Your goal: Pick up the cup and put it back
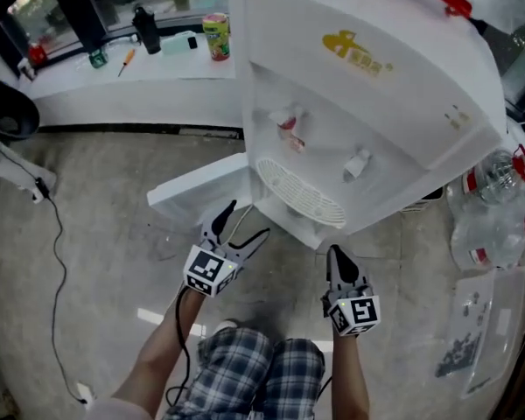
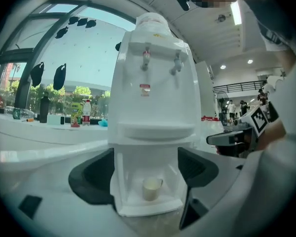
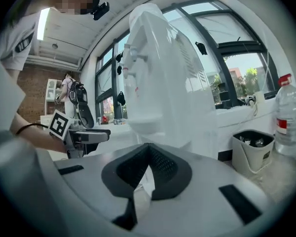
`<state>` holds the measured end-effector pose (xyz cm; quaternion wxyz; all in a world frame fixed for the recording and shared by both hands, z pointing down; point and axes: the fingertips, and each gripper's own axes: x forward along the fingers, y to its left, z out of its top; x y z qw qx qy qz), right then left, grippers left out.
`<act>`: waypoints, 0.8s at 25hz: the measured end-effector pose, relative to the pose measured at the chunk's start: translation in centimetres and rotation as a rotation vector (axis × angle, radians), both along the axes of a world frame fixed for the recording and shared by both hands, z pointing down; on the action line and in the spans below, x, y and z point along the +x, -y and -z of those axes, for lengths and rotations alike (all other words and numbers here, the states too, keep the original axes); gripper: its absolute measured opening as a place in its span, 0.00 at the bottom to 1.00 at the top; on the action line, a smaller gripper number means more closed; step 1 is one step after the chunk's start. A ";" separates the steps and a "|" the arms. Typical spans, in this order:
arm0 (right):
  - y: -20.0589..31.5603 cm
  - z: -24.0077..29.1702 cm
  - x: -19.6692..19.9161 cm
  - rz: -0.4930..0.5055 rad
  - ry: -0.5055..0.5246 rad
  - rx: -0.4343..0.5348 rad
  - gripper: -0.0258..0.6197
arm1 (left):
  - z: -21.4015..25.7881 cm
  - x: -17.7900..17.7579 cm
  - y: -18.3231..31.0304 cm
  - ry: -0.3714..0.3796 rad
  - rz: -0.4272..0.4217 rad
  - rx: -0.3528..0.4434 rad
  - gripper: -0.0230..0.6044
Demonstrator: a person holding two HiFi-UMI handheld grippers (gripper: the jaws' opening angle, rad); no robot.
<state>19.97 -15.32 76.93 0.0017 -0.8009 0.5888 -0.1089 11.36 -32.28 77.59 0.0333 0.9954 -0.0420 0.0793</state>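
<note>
Cup [image 2: 150, 188], pale cream with a side handle, stands upright in the bottom compartment of the water dispenser [image 2: 155, 93]. Left gripper [image 1: 248, 220] points at it, jaws spread and empty; right gripper [image 1: 335, 254] is beside it, jaws pressed together.

Plaid shorts [image 1: 254, 366] are worn; black fingers [image 1: 220, 220] front black-and-white marker cubes [image 1: 208, 271].
</note>
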 end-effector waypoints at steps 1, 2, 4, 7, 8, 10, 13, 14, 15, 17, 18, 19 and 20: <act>0.3 -1.4 0.2 0.013 -0.006 -0.003 0.07 | -1.7 0.4 0.1 0.002 -0.005 -0.003 0.66; 0.5 -2.8 0.3 0.028 -0.015 -0.005 0.07 | -3.2 0.8 0.1 0.003 -0.012 -0.004 0.66; 0.8 -5.2 0.3 0.054 -0.029 -0.003 0.07 | -6.1 1.5 -0.1 0.002 -0.024 -0.008 0.66; 1.0 -8.3 1.0 0.044 -0.042 0.014 0.07 | -9.8 2.1 -0.1 -0.007 -0.033 -0.018 0.66; 1.2 -9.0 1.2 0.041 -0.045 0.019 0.07 | -10.8 2.5 -0.1 -0.009 -0.037 -0.015 0.66; 1.7 -10.2 1.5 0.050 -0.060 0.020 0.07 | -12.5 3.2 0.0 -0.009 -0.049 -0.006 0.66; 2.2 -11.9 1.9 0.069 -0.071 0.018 0.07 | -14.7 4.5 -0.3 -0.005 -0.070 0.015 0.66; 2.2 -12.4 2.1 0.072 -0.074 0.017 0.07 | -15.3 4.9 -0.5 -0.006 -0.077 0.016 0.66; 2.2 -12.8 2.2 0.075 -0.077 0.016 0.07 | -15.7 5.3 -0.7 -0.008 -0.083 0.012 0.66; 2.2 -13.5 2.2 0.086 -0.075 0.013 0.07 | -16.5 6.0 -1.1 -0.009 -0.094 -0.007 0.66; 2.3 -13.8 2.1 0.096 -0.072 0.011 0.07 | -16.9 6.3 -1.2 -0.009 -0.099 -0.019 0.66; 2.4 -13.9 2.0 0.106 -0.070 0.008 0.07 | -17.4 6.8 -1.3 -0.011 -0.102 -0.026 0.66; 2.5 -14.0 1.8 0.117 -0.072 0.006 0.07 | -17.9 7.2 -1.4 -0.011 -0.105 -0.028 0.66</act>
